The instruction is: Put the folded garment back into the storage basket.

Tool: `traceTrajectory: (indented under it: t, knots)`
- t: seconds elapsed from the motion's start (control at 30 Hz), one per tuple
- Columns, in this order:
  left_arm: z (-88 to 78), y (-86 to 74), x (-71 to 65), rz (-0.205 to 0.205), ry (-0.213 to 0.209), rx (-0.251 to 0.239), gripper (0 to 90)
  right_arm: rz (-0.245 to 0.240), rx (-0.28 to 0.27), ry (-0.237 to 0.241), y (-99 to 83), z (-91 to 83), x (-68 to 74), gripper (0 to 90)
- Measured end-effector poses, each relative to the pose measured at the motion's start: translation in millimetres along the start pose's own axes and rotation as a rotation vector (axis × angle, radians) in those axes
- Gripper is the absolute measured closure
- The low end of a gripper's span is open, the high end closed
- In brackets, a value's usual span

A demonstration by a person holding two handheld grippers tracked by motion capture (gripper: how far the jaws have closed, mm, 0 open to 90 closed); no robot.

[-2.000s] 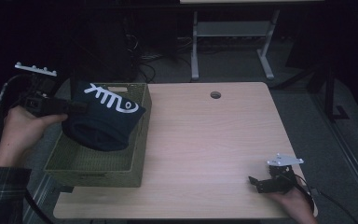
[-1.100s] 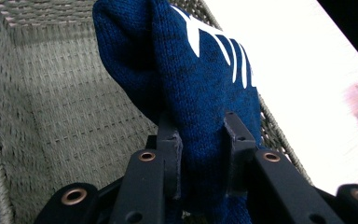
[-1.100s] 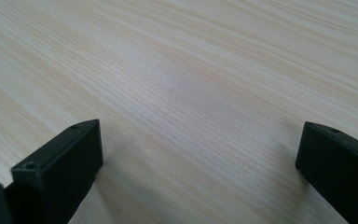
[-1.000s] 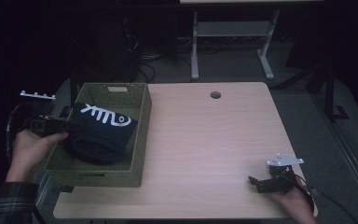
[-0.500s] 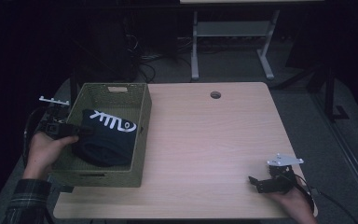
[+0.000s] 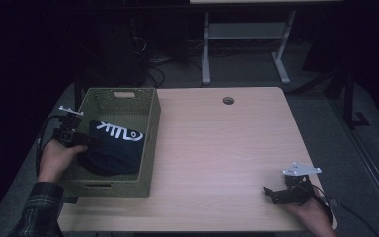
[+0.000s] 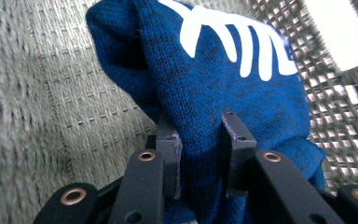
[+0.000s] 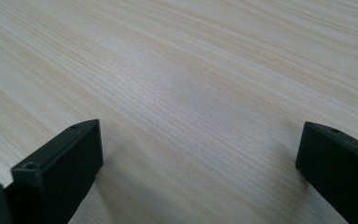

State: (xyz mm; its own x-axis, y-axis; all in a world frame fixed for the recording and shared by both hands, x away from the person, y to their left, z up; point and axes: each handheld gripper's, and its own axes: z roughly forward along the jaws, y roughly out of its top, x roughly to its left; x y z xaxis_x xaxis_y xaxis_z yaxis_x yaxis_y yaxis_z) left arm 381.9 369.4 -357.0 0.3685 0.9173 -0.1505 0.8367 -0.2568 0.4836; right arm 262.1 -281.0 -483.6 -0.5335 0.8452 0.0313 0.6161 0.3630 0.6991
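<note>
A dark blue knitted garment (image 6: 113,145) with a white printed design lies inside the green woven basket (image 6: 150,148) at the table's left. My left gripper (image 6: 86,141) reaches over the basket's left wall and is shut on a fold of the garment (image 7: 242,98); its two black jaws pinch the blue knit between them (image 7: 200,149). My right gripper (image 6: 271,193) rests low at the table's front right corner, held by a hand, with its jaws wide apart (image 8: 200,158) over bare wood and nothing between them.
The light wooden table (image 6: 227,148) has a round cable hole (image 6: 228,100) near its far edge. A white desk frame (image 6: 242,39) stands on the dark floor behind. The basket's woven floor (image 7: 51,93) shows left of the garment.
My left gripper has lowered the blue garment from above the basket's rim down into the basket, moving toward the near left. The right gripper has stayed in place.
</note>
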Motion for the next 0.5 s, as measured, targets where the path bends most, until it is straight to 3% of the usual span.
traceTrajectory:
  t: [0.2,0.5]
  knots:
    - [20.1,3.0,2.0,0.014,0.081,0.047,71.9,0.000,0.000,0.000,0.0,0.0,0.0,0.3]
    - [41.4,0.6,7.8,0.021,0.147,0.128,70.7,0.000,0.000,0.000,0.0,0.0,0.0,0.3]
